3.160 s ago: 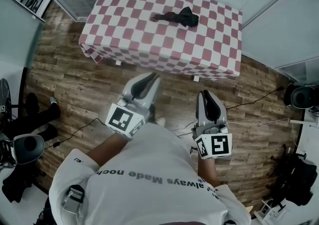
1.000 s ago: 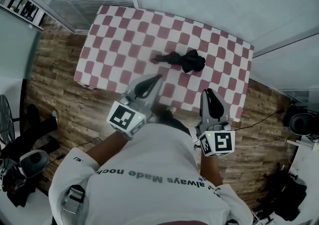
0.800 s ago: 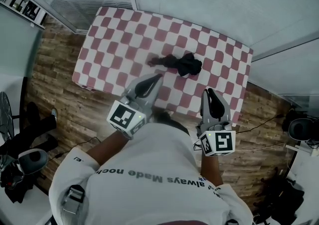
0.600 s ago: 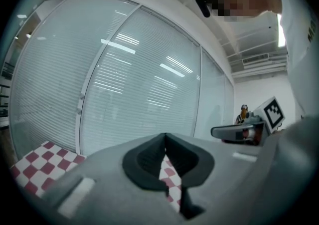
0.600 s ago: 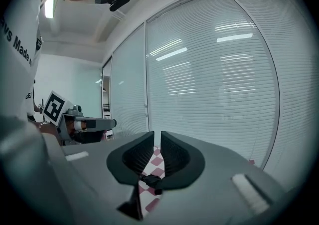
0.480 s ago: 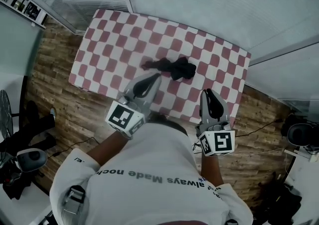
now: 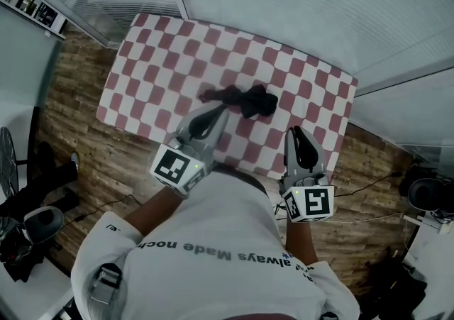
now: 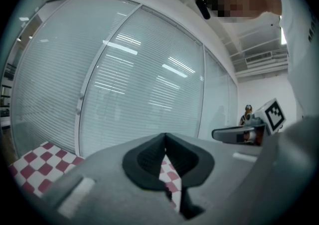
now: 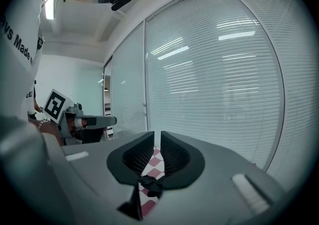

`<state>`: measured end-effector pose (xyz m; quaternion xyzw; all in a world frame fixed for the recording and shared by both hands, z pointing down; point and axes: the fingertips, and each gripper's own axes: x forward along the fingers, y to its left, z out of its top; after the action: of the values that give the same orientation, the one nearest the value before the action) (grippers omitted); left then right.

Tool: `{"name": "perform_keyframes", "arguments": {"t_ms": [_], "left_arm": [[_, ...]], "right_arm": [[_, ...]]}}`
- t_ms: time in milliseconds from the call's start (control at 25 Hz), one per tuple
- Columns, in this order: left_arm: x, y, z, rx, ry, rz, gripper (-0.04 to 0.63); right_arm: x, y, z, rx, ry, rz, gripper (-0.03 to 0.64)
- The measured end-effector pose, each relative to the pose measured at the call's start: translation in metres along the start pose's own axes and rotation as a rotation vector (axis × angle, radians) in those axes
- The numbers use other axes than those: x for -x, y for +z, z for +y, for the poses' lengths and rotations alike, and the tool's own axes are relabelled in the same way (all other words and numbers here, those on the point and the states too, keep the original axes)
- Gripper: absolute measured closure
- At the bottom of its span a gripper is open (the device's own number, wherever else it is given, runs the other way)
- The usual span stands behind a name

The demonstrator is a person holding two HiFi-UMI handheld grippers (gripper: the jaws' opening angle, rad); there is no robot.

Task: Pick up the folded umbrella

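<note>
The folded umbrella (image 7: 242, 99) is a black, crumpled bundle lying in the middle of the table (image 7: 156, 63), which has a red-and-white checked cloth. In the head view my left gripper (image 7: 221, 108) points at the umbrella's left end; its tips overlap it there, and whether they touch cannot be told. My right gripper (image 7: 298, 130) hovers over the table's near edge, to the right of the umbrella and short of it. Both are shut and empty. The right gripper view shows the umbrella (image 9: 151, 187) as a dark knot through the slit below my right gripper (image 9: 157, 134). The left gripper (image 8: 165, 137) tips meet.
A glass wall with white blinds (image 7: 298, 6) runs just behind the table. Wooden floor (image 7: 71, 134) surrounds it. Dark gear (image 7: 32, 223) sits on the floor at the left, and cables (image 7: 369, 184) and a black bag (image 7: 415, 276) lie at the right.
The person has walked up to the table, so it and the umbrella sit closer in the head view. Both grippers came forward over the near edge; their jaws stayed shut.
</note>
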<state>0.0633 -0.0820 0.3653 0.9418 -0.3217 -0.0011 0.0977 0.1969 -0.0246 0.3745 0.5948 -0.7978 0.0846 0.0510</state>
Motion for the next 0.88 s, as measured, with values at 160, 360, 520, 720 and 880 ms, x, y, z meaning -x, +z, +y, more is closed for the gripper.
{"name": "perform_keyframes", "arguments": {"t_ms": [160,360,520,720,880], "left_arm": [[-0.006,0.003,0.012,0.002,-0.016,0.004,0.594],[-0.012,0.011,0.029,0.004,-0.043,0.010,0.594],[-0.015,0.014,0.039,-0.001,-0.062,0.009,0.594],[-0.017,0.009,0.051,0.009,-0.065,0.022,0.594],[-0.019,0.005,0.061,0.015,-0.063,0.032,0.594]], "right_arm": [[-0.013,0.007,0.001,0.000,-0.016,-0.009,0.577],[-0.032,0.015,0.006,-0.005,-0.034,-0.011,0.577],[-0.046,0.018,0.012,0.005,-0.040,-0.012,0.577],[-0.057,0.018,0.015,0.011,-0.046,-0.004,0.572],[-0.070,0.009,0.017,0.037,-0.036,0.031,0.558]]}}
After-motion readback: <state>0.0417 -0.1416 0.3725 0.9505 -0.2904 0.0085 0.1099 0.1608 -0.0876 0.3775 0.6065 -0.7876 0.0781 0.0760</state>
